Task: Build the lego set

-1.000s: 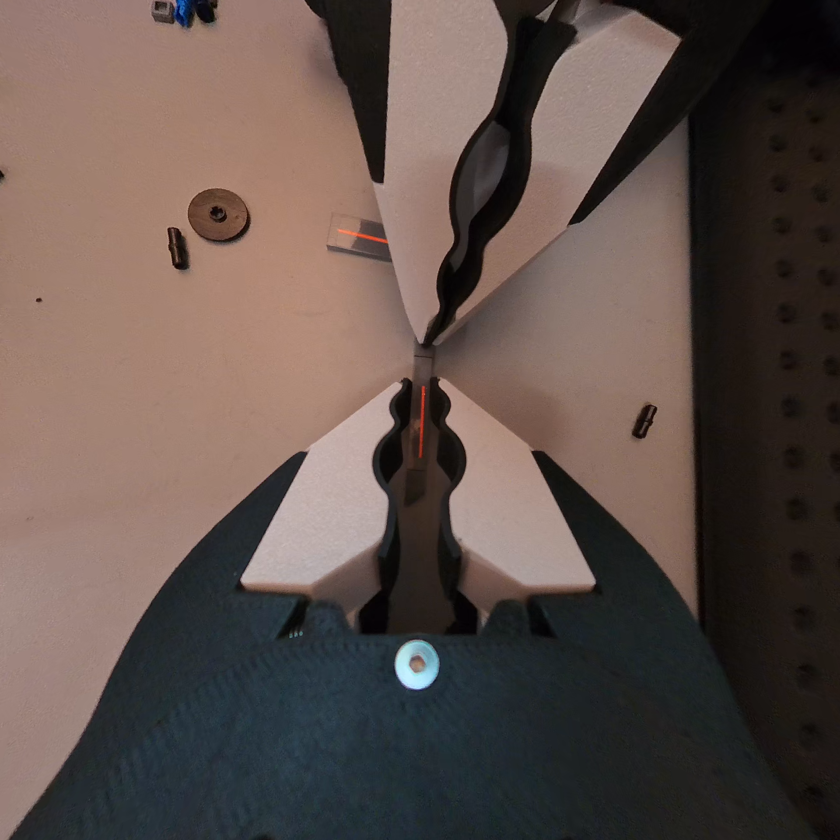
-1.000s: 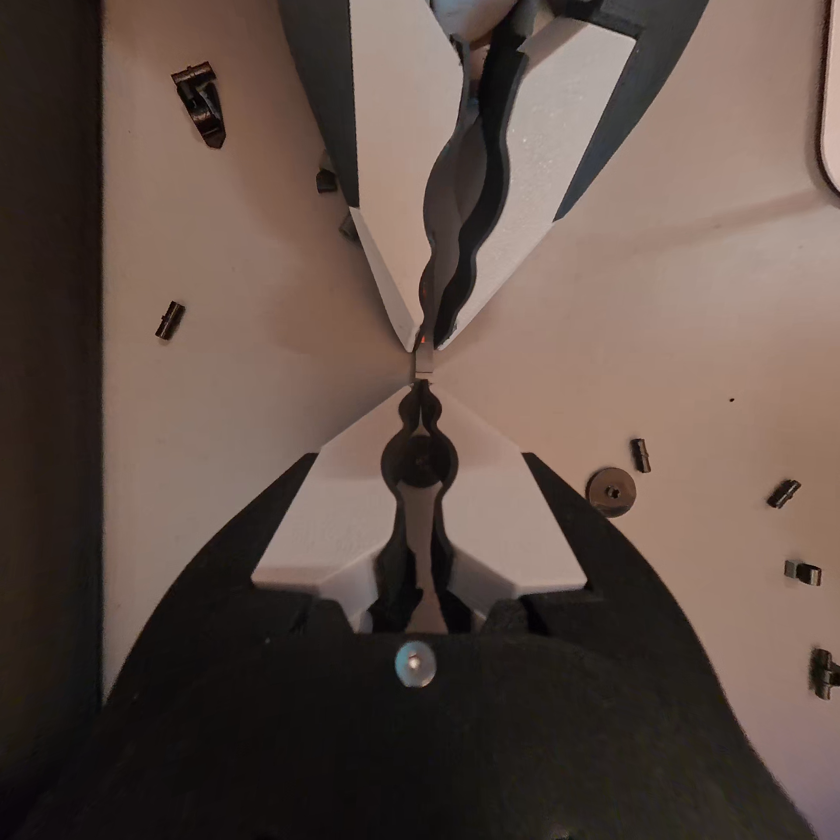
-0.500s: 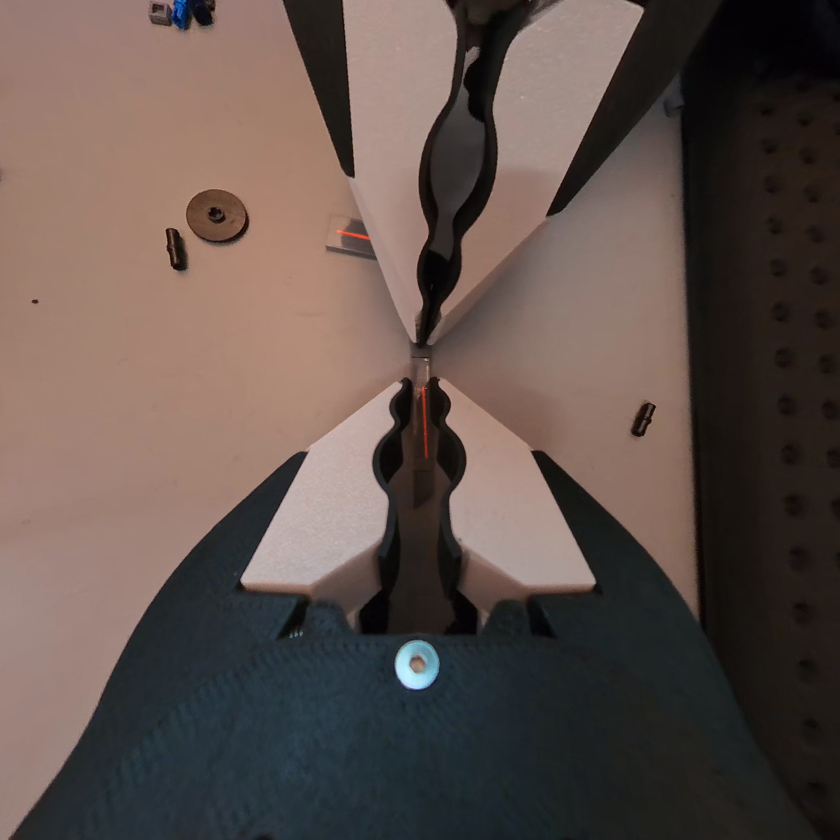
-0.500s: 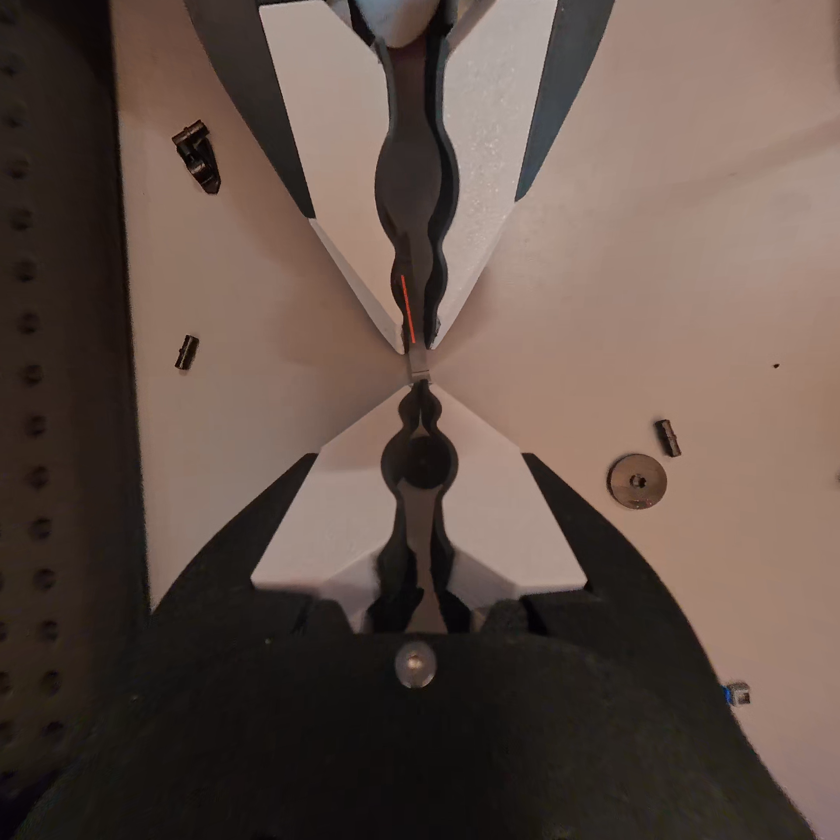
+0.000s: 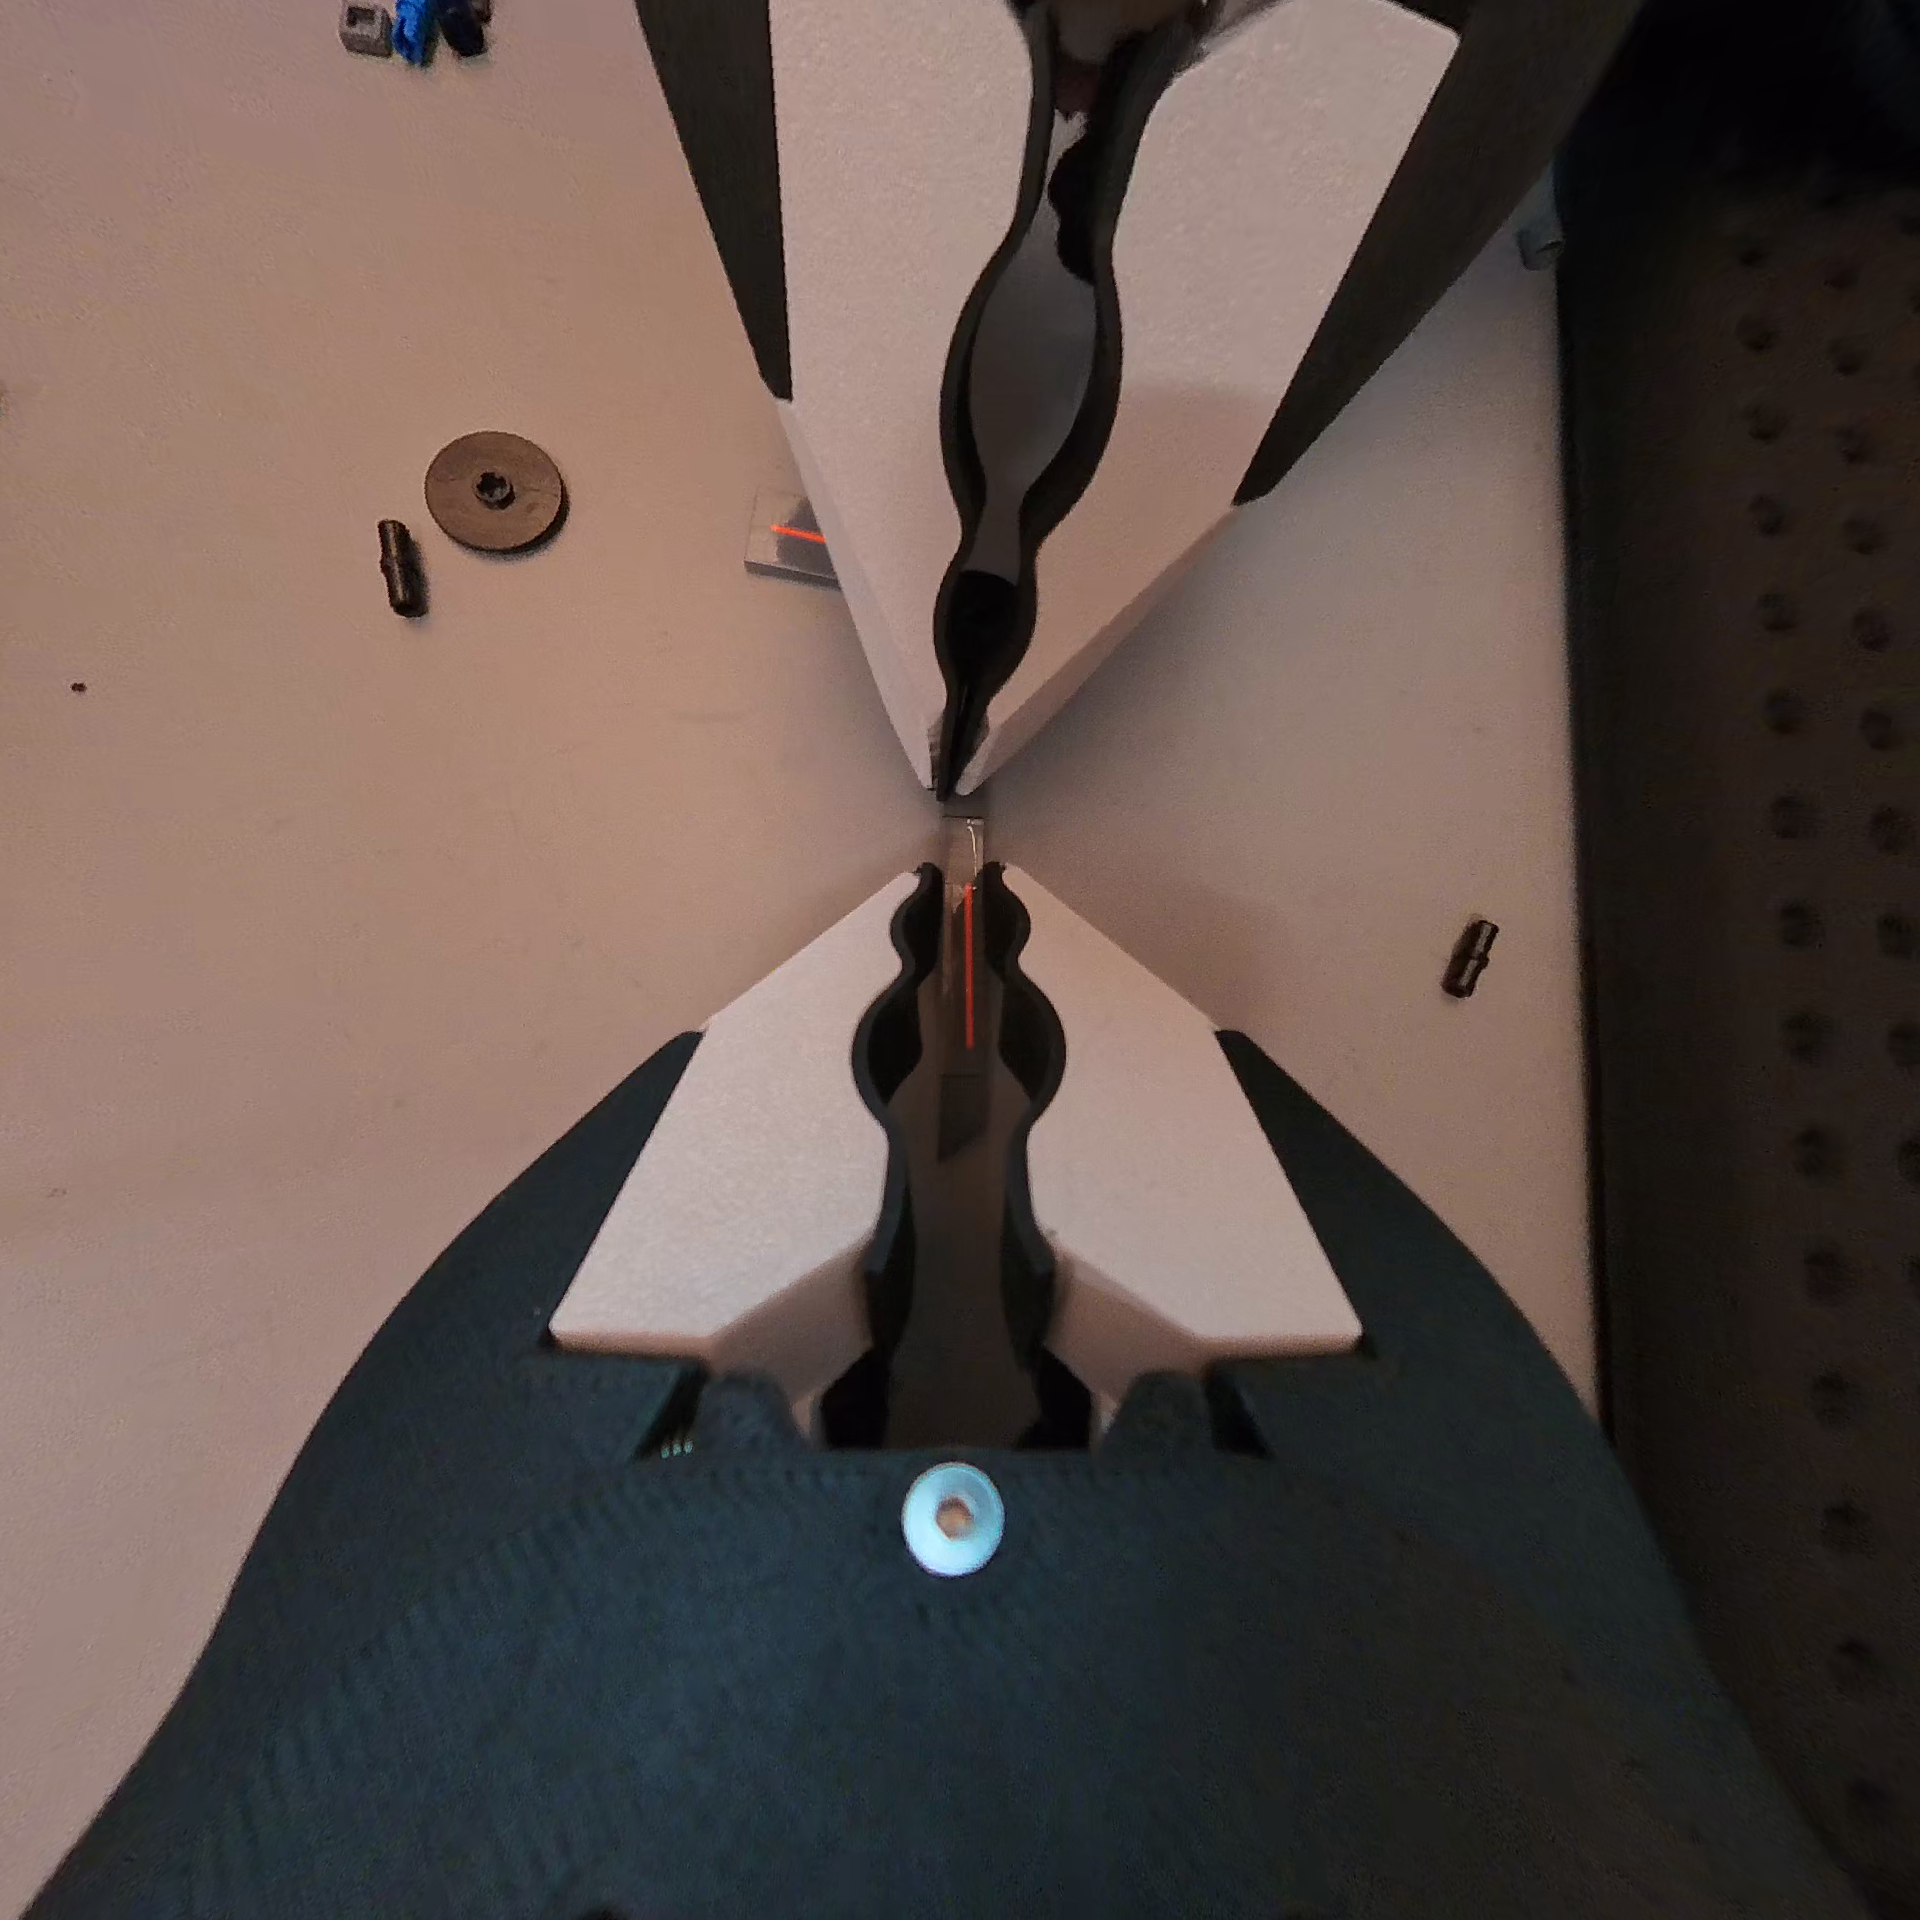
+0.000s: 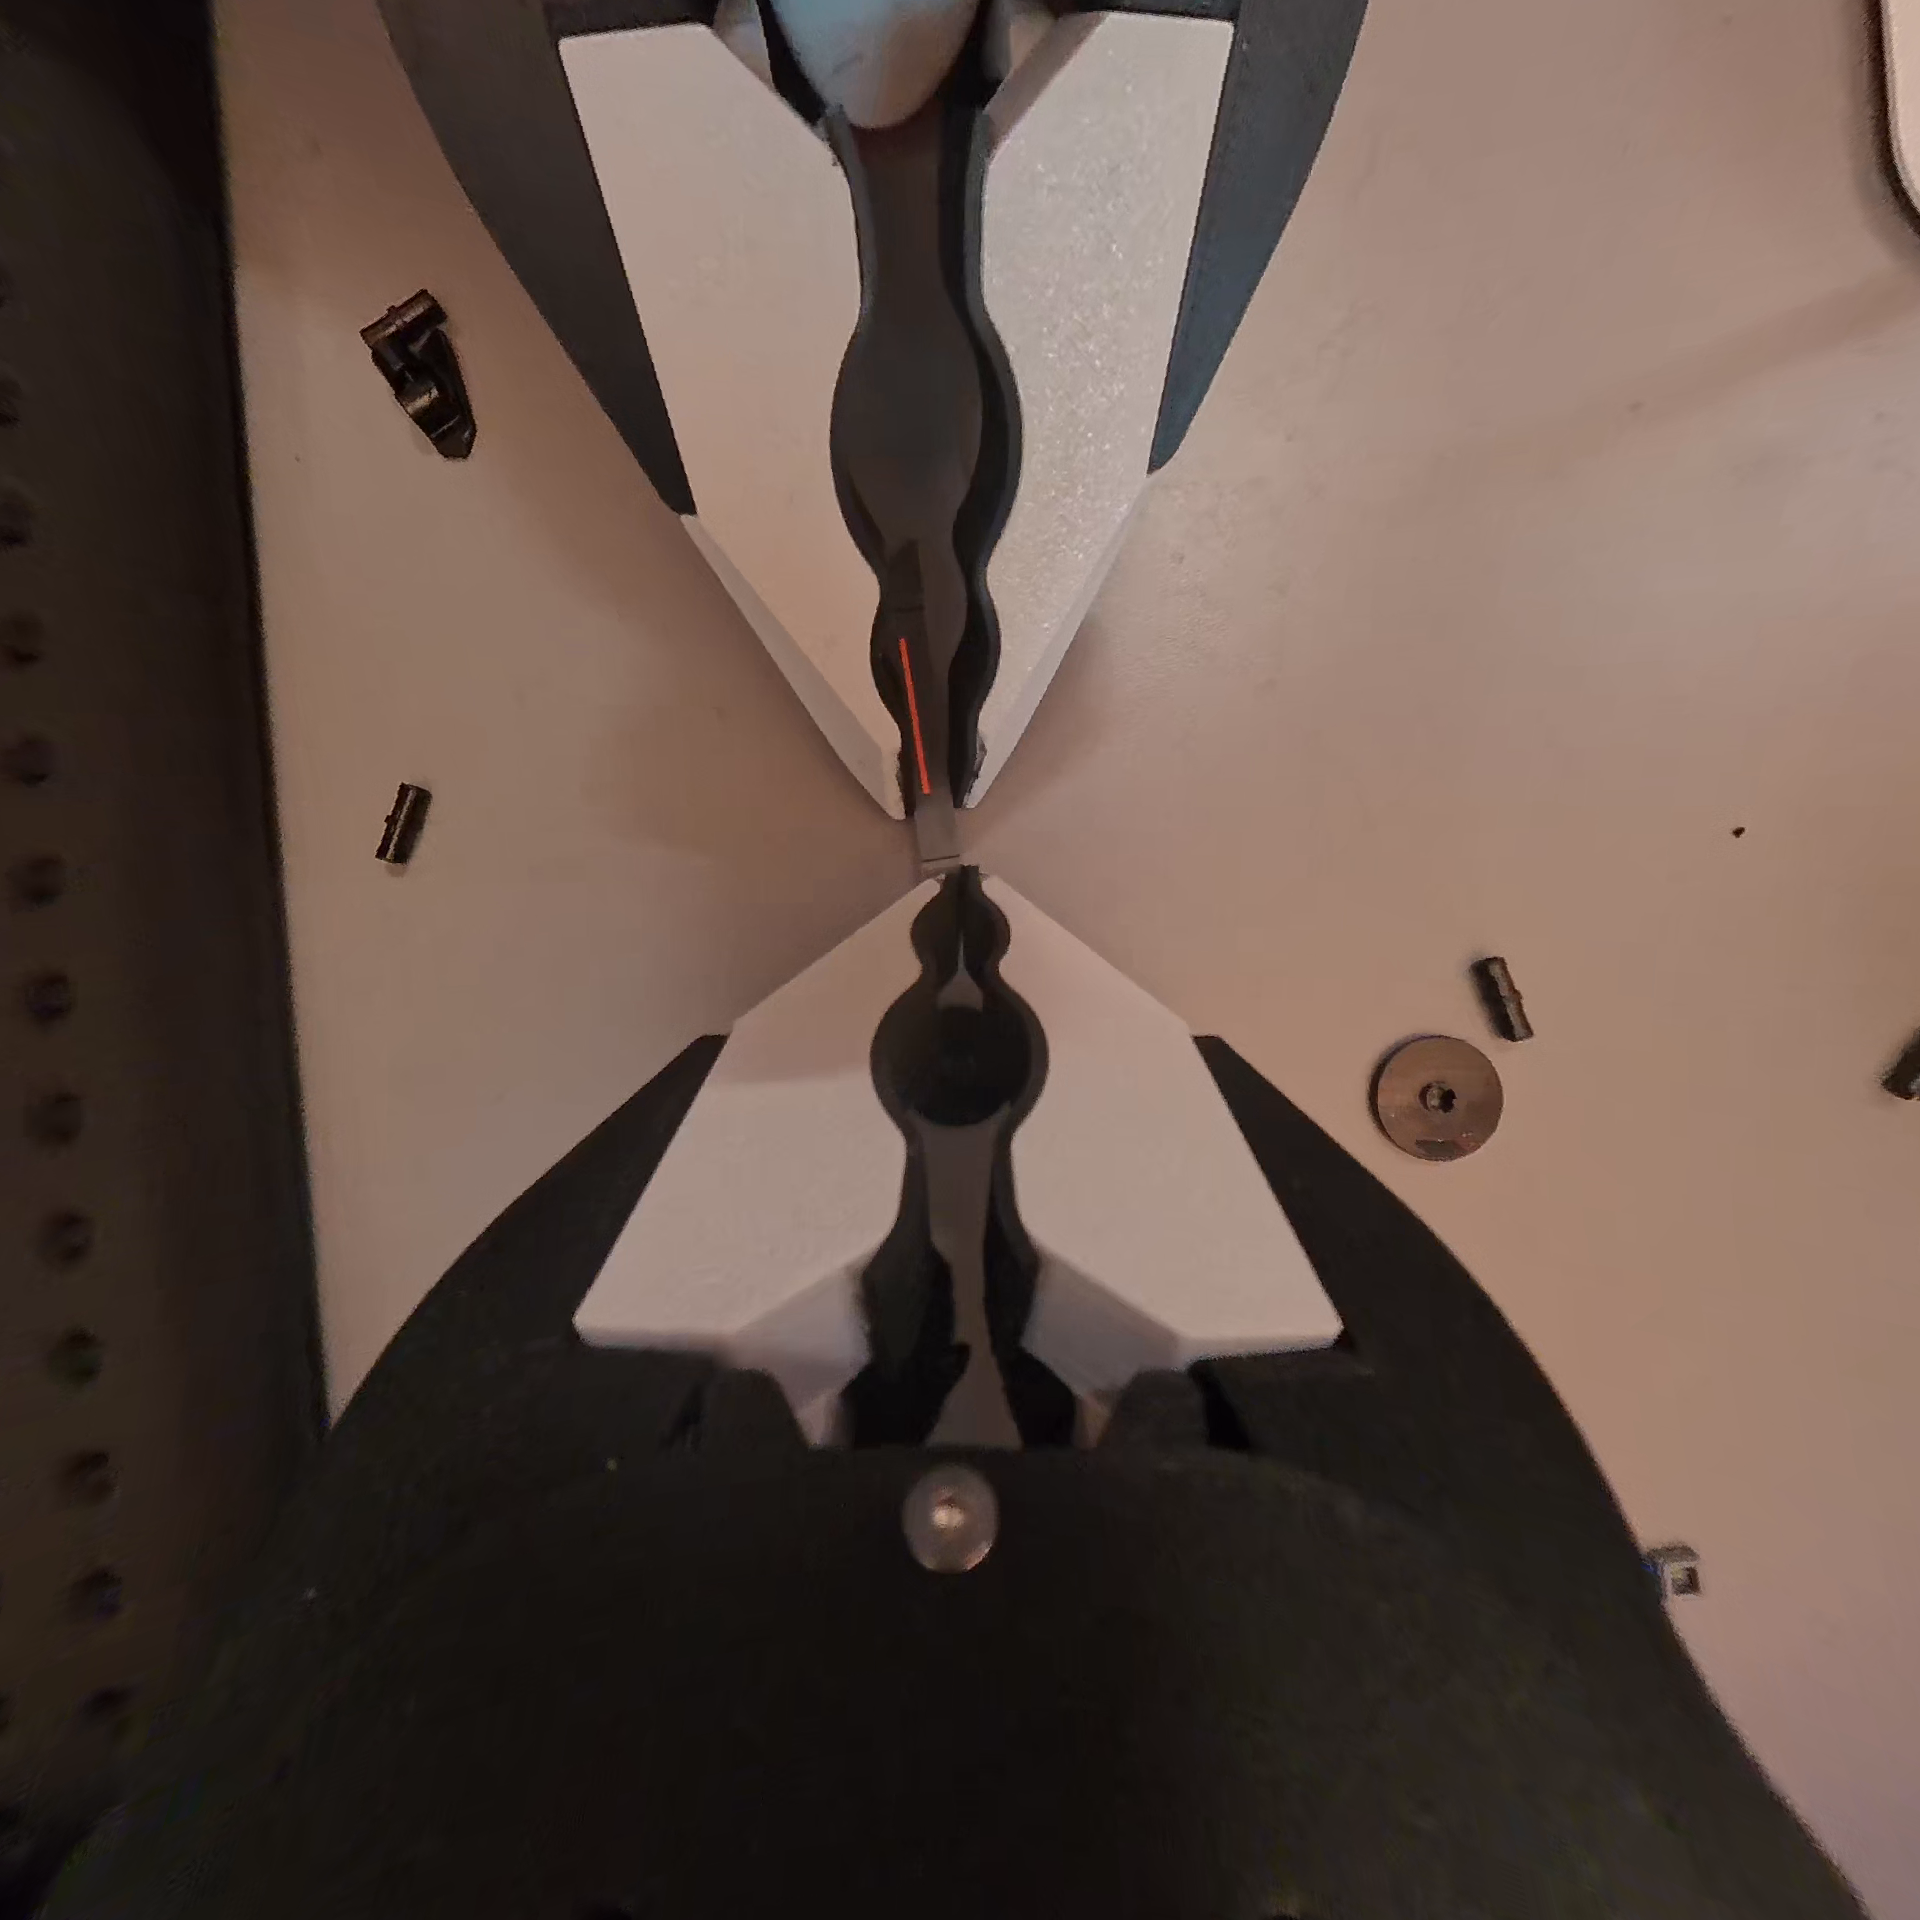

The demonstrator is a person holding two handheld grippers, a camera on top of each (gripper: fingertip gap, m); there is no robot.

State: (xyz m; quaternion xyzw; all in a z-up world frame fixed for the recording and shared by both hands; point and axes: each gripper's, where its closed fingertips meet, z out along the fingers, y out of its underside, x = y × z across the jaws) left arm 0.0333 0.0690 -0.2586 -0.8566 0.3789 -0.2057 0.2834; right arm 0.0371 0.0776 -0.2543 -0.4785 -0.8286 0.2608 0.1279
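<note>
Barely begun: most parts loose on pale counter (image 5: 260, 935).

Left gripper (image 5: 961, 868) closed on thin clear lego strip with red line (image 5: 964, 966), tip poking past fingers.

Right gripper (image 6: 958, 878) pinched shut, tip-to-tip with strip; whether holding anything, cannot tell.

Left of left gripper: black pin (image 5: 401, 567), dark round disc (image 5: 496, 488), second clear strip (image 5: 790, 535). Right: another pin (image 5: 1469, 956), perforated dark mat (image 5: 1766, 935). Nothing blocks.

Two clear red-lined strips (image 5: 961, 935) (image 5: 790, 535), one disc (image 5: 496, 488), two pins (image 5: 400, 566) (image 5: 1469, 956).
</note>
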